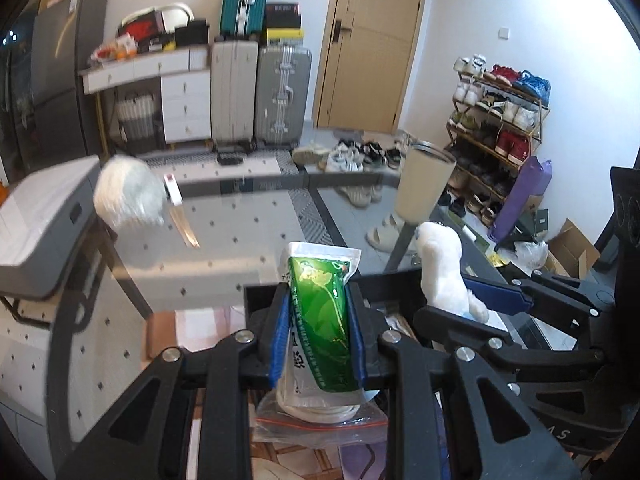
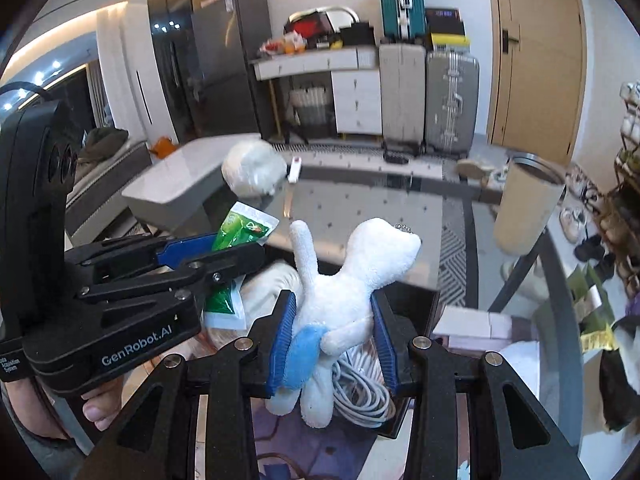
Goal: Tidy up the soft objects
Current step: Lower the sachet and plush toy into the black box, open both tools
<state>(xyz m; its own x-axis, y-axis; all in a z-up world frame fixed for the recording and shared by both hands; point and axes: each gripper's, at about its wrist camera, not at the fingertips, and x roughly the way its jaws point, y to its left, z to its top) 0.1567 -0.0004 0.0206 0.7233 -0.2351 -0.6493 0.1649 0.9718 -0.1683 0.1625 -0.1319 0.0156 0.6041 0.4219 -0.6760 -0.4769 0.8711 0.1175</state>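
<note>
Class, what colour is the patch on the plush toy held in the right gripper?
Light blue patch on the white plush toy; clearest in the right wrist view.

We see the pouch [image 1: 320, 312] left of the plush [image 1: 444, 272], both over the tabletop [image 1: 240, 216]; fluffy ball [image 1: 128, 192] far left, cup [image 1: 426, 184] far right.

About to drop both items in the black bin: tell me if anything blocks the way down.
Nothing visible sits between the held items and the black bin. The left gripper grips the green packet, the right gripper the white plush toy. A coiled cable lies inside, directly under the toy.
</note>
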